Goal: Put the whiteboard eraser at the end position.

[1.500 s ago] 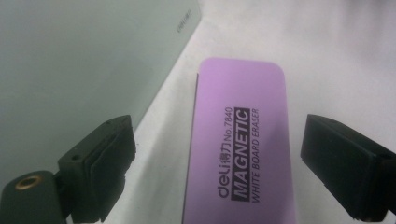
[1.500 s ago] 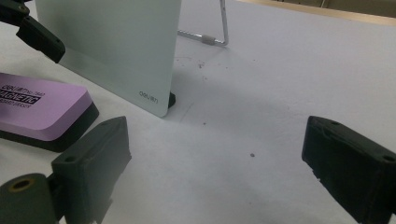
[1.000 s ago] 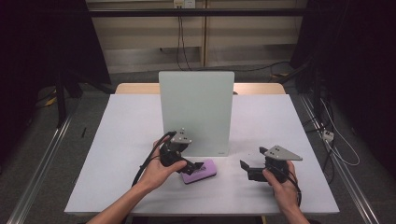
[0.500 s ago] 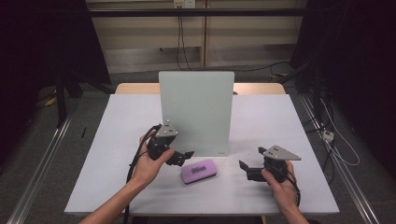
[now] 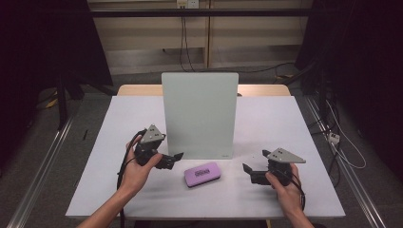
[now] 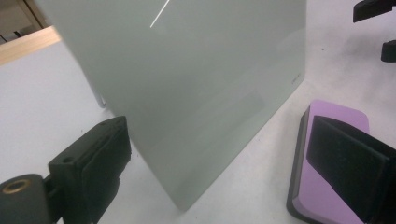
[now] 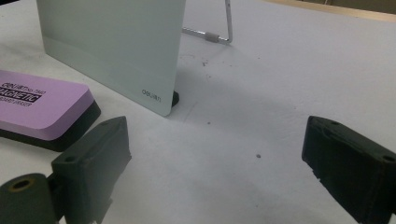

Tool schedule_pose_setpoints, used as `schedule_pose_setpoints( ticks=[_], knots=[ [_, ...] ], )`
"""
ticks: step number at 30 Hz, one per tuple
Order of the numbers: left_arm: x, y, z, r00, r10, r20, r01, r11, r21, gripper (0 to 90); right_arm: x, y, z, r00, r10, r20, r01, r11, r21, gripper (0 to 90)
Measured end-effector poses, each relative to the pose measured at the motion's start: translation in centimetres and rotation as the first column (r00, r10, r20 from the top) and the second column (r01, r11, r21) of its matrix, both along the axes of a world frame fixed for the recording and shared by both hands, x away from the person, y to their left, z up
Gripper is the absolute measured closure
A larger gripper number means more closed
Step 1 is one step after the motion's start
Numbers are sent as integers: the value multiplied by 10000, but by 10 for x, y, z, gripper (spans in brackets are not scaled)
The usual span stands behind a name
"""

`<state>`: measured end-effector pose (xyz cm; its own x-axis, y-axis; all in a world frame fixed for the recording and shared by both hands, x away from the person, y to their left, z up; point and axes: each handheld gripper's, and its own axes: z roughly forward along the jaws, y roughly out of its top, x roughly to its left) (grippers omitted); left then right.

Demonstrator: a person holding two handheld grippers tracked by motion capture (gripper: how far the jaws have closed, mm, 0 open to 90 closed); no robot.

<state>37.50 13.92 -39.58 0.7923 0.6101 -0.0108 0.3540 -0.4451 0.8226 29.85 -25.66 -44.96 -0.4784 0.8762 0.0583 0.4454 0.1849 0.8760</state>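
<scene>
Purple eraser (image 5: 202, 173) flat on the white surface (image 5: 95, 142), just in front of the pale green board (image 5: 199, 114) and between the two tools. Nothing touching it.

Left tool (image 5: 177, 156) held in the left hand (image 5: 138, 168), near the board's bottom left corner and just beside the eraser. Jaws spread wide, nothing between them. Right tool (image 5: 245, 171) held in the right hand (image 5: 284, 183), off to the right of the eraser, apart from it. Jaws spread wide too, holding nothing.

From the high view: board standing upright in the middle of the surface, both forearms coming in from the bottom, a grey three-cornered plate on top of each tool.

From the left tool's own view: board (image 6: 187, 84) up close and tilted across the picture, eraser (image 6: 327, 140) half hidden behind one black jaw, the other tool's jaw tips far off at the top right.

From the right tool's own view: small letters on the board's corner (image 7: 152, 96), a thin metal leg (image 7: 219, 28) propping the board up from behind, black words printed on the eraser (image 7: 42, 105), and its black underside. Bare white surface between the jaws.
</scene>
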Motion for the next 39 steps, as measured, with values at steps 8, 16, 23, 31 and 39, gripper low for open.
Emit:
schedule_pose_setpoints(
  ticks=[8, 16, 23, 31, 39],
  knots=[
    [-5, 21, -3, 9989, 458, 62, -457, 9989, -108, 63, 0, 0, 0, 10000, -15, -7, 15, 10000, 2, 78],
    [-13, 36, -6, 9969, 765, 160, -764, 9971, -71, 63, -1, -2, 0, 10000, -97, -25, 97, 10000, 2, 77],
    [-17, 50, -11, 9917, 1284, -96, -1287, 9909, -384, 63, -1, -2, -1, 9999, -147, -42, 148, 9999, 11, 77],
    [-27, 62, -22, 9909, 1344, -91, -1345, 9909, -97, 62, -3, -3, -1, 9998, -182, -102, 183, 9998, 59, 76],
    [-37, 68, -31, 9909, 1340, -147, -1346, 9891, -598, 68, -4, -2, -1, 9999, -126, -96, 126, 9999, -27, 75]
  ],
)
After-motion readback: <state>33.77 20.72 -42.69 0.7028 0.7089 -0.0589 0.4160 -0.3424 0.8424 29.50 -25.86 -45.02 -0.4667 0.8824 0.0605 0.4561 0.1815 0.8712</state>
